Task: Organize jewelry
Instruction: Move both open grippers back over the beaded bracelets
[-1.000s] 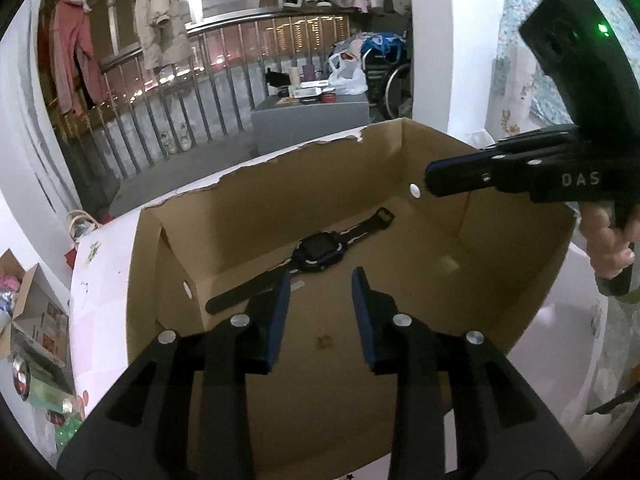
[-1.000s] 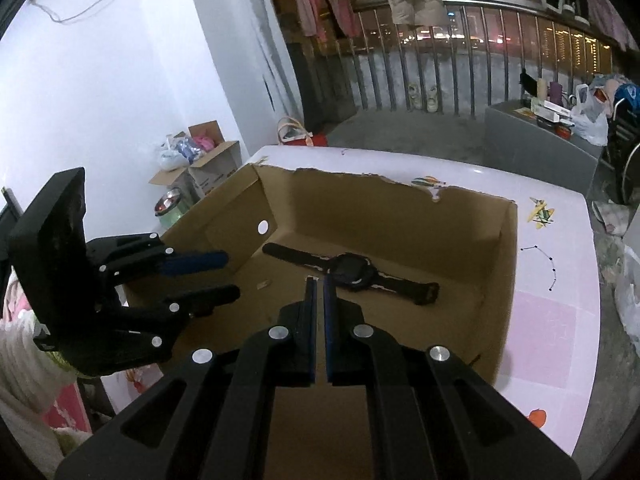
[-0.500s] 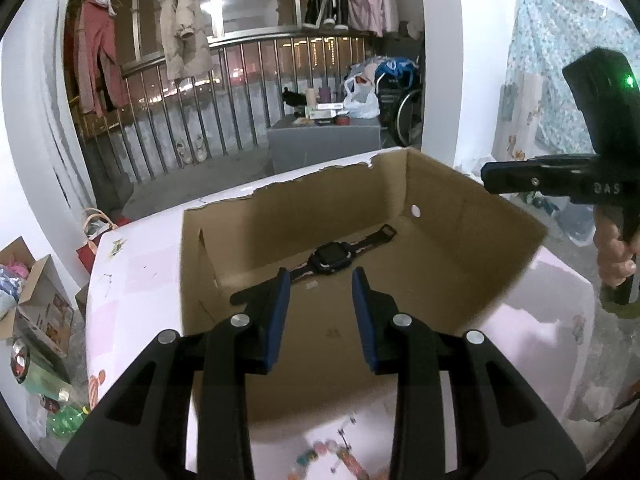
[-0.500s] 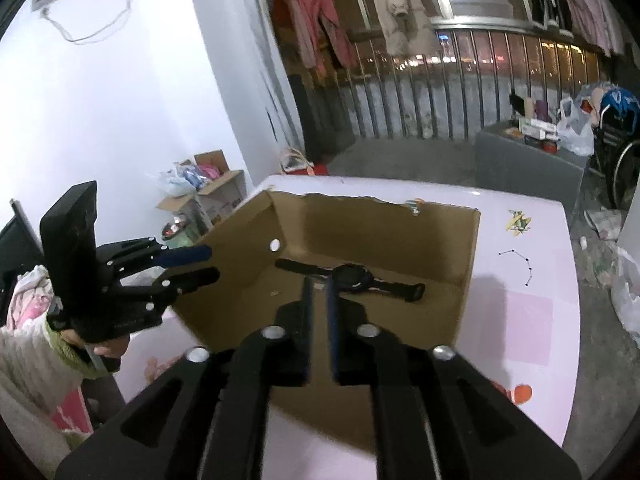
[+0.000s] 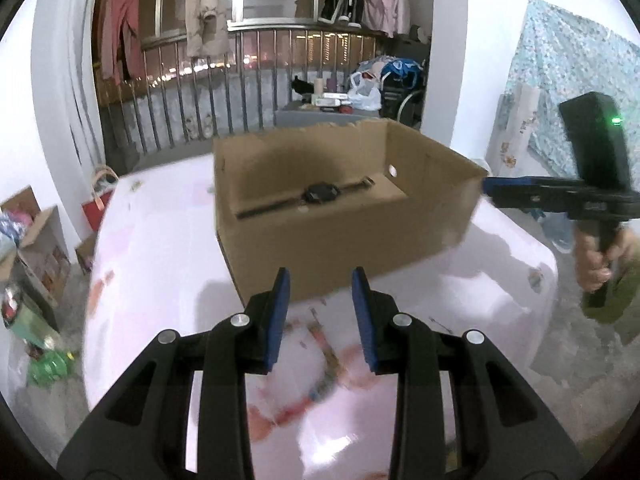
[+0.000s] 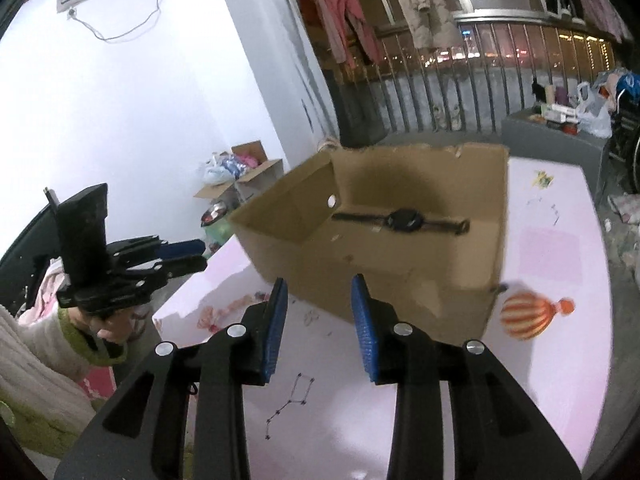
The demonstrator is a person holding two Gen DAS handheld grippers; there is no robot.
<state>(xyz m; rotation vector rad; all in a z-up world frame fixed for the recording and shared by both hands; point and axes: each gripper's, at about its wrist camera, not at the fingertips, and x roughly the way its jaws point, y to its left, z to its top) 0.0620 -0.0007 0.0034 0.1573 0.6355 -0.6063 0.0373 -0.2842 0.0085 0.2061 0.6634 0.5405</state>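
A black watch (image 5: 320,194) lies flat on the floor of an open cardboard box (image 5: 348,236) on the pink table. My left gripper (image 5: 320,284) hovers in front of the box's near wall, open, with nothing between its blue pads. My right gripper (image 6: 319,290) is also outside the box, near a corner; its jaws are opening and nothing is between them. The right wrist view shows the watch (image 6: 402,220) in the box (image 6: 360,276) and the left gripper (image 6: 196,254) off the table's left edge. The right gripper (image 5: 492,190) shows beside the box's right corner.
Blurred pink and orange shapes (image 5: 320,340) lie on the tabletop below my left gripper; I cannot tell objects from print. A hot-air balloon print (image 6: 528,316) sits right of the box. Open cartons (image 5: 36,240) stand on the floor at left, and a railing and grey cabinet (image 5: 320,114) behind.
Both grippers have drawn back from above the box to outside its near walls. The right jaws went from shut to parted. The watch has not moved.
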